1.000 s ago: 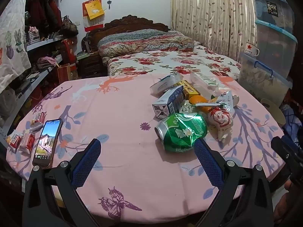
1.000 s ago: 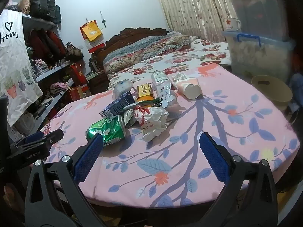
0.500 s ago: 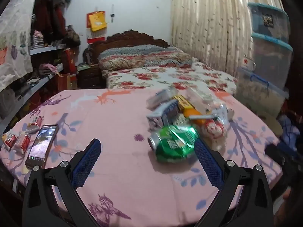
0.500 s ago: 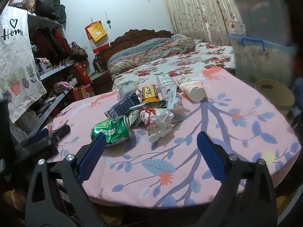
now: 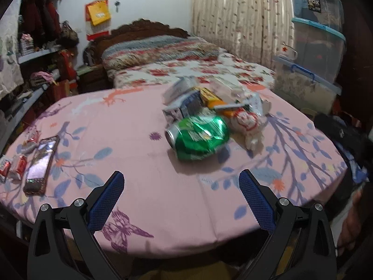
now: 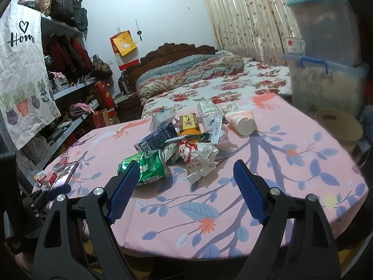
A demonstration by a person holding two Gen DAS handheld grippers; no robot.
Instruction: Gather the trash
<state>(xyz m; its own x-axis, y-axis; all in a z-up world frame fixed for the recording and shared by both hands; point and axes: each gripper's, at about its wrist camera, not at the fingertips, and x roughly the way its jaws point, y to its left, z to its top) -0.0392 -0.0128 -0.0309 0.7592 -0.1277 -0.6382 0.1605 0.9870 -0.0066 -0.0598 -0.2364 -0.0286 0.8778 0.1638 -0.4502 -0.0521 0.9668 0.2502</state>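
Observation:
A heap of trash lies on the round table with the pink flowered cloth. Nearest me is a crushed green can on its side. Behind it sit a crumpled white-and-red wrapper, a dark blue carton, a yellow box and a tipped paper cup. My left gripper hangs open over the near table edge, short of the can. The jaws of my right gripper are closing with nothing between them, the heap lying beyond the tips.
A phone and small red packets lie at the table's left edge. A tan bin stands on the floor to the right, below stacked plastic storage boxes. A bed and cluttered shelves lie beyond.
The left gripper has drawn back and dipped, so the can now lies farther ahead of its tips. The right gripper's fingers have come closer together; that hand has hardly moved.

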